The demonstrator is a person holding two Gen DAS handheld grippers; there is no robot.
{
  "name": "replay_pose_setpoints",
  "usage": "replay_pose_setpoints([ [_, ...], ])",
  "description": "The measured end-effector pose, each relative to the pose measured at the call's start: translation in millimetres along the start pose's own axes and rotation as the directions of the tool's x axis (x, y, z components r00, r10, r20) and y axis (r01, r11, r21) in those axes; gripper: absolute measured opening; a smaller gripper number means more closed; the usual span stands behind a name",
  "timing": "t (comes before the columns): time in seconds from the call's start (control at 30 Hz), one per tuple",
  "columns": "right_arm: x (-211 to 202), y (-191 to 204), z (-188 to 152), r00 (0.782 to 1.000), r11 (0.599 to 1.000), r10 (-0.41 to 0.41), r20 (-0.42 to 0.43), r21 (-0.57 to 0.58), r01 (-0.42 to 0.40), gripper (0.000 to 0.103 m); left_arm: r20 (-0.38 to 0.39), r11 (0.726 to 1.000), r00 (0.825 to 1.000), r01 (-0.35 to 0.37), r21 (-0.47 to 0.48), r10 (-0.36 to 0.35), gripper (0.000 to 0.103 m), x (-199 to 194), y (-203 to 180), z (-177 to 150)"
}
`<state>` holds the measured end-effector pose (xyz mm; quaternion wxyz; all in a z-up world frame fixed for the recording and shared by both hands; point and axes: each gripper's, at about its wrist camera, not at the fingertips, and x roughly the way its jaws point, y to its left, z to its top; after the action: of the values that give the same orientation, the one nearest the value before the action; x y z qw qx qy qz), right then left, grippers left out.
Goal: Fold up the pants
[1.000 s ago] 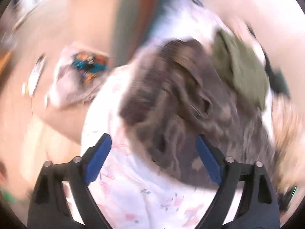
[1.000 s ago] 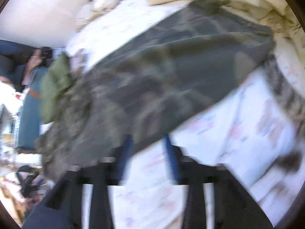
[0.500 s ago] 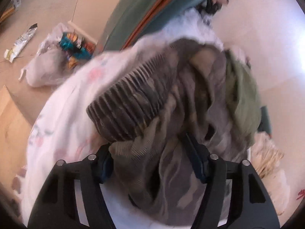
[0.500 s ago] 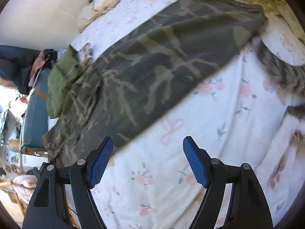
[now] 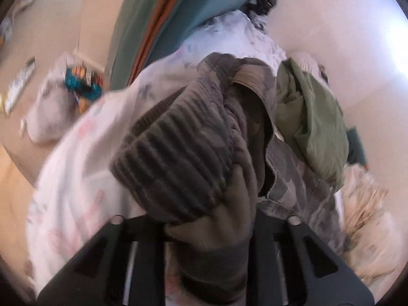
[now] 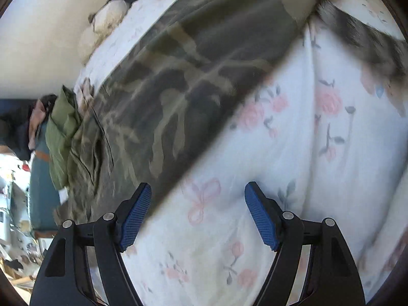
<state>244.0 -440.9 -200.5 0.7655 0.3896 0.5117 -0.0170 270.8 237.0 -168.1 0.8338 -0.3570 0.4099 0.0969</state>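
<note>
Camouflage pants [image 6: 178,76] lie spread across the floral bed sheet [image 6: 280,178]. In the left wrist view their ribbed elastic end [image 5: 178,158] is bunched up close to the camera. My left gripper [image 5: 206,229] is closing on that bunch, its pads buried in the fabric. My right gripper [image 6: 197,204] stands open low over the sheet, with only sheet between its blue pads [image 6: 135,214]. Its left finger is right at the long edge of the pant leg.
An olive green garment [image 5: 311,122] lies crumpled by the pants' bunched end, near the wall. A grey striped furry thing [image 6: 362,33] lies on the sheet at upper right. A cream blanket [image 5: 364,216] is heaped at the right. A plastic bag [image 5: 51,107] sits on the floor.
My left gripper's jaws went from wide apart to closed on the pants' ribbed end. My right gripper opened wider and sank toward the sheet beside the pant leg's edge.
</note>
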Motion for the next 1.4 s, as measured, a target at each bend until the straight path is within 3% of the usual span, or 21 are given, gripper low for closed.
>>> replay_pose_setpoints([
  [0.07,-4,-7,15,0.999,1.000,0.013,0.038,0.021,-0.014,0.077,0.031,0.997,0.999,-0.029,0.070,0.027,0.010,-8,-14,0],
  [0.13,-14,-24,30,0.992,0.995,0.012,0.122,0.099,-0.024,0.077,0.035,0.996,0.998,-0.051,0.079,0.049,0.010,-15,-20,-2],
  [0.2,-19,-51,48,0.979,0.974,0.073,0.192,0.199,-0.112,0.077,0.040,0.994,0.996,-0.080,0.069,0.077,0.010,-25,-25,-2],
  [0.27,-19,-66,65,0.967,0.960,0.123,0.225,0.222,-0.174,0.075,0.043,0.993,0.995,-0.096,0.065,0.094,0.010,-33,-34,-2],
  [0.37,-22,-79,90,0.947,0.960,0.117,0.300,0.209,-0.185,0.065,0.047,0.994,0.994,-0.101,0.049,0.099,0.009,-49,-46,-3],
  [0.4,-21,-84,97,0.939,0.958,0.124,0.322,0.206,-0.197,0.057,0.036,0.997,0.996,-0.080,0.018,0.079,0.009,-58,-50,-3],
  [0.43,-20,-87,102,0.936,0.958,0.118,0.332,0.210,-0.195,0.042,0.037,0.997,0.997,-0.070,0.018,0.070,0.009,-63,-55,-2],
  [0.47,-18,-90,106,0.937,0.956,0.110,0.331,0.221,-0.190,0.034,0.054,0.997,0.996,-0.066,0.041,0.064,0.009,-74,-64,-2],
  [0.53,-16,-95,114,0.938,0.944,0.128,0.323,0.251,-0.215,0.004,0.076,0.996,0.995,-0.067,0.060,0.063,0.009,-89,-73,-1],
  [0.63,-25,-84,116,0.940,0.972,0.085,0.331,0.179,-0.151,0.004,0.085,0.994,0.994,-0.075,0.083,0.068,0.009,-106,-80,6],
  [0.77,-47,-72,107,0.932,0.976,0.071,0.355,0.167,-0.138,0.004,0.080,0.993,0.994,-0.087,0.082,0.080,0.009,-122,-72,14],
  [0.83,-59,-66,99,0.938,0.979,0.066,0.340,0.160,-0.127,0.004,0.082,0.994,0.995,-0.068,0.086,0.061,0.009,-132,-66,16],
  [1.07,-83,-31,39,0.968,0.992,0.002,0.250,0.125,-0.034,0.004,0.050,0.988,0.991,-0.125,0.085,0.121,0.009,-187,-2,24],
  [1.27,-109,-8,-54,0.980,0.994,-0.077,0.182,0.089,0.062,0.003,0.092,0.989,0.990,-0.118,0.085,0.110,0.009,-259,53,27],
  [1.33,-120,-9,-93,0.986,0.992,-0.074,0.148,0.111,0.058,0.003,0.094,0.991,0.990,-0.115,0.063,0.109,0.009,-277,69,29],
  [1.4,-128,-10,-126,0.989,0.991,-0.085,0.117,0.114,0.072,0.003,0.103,0.985,0.984,-0.152,0.085,0.143,0.009,-283,77,27],
])
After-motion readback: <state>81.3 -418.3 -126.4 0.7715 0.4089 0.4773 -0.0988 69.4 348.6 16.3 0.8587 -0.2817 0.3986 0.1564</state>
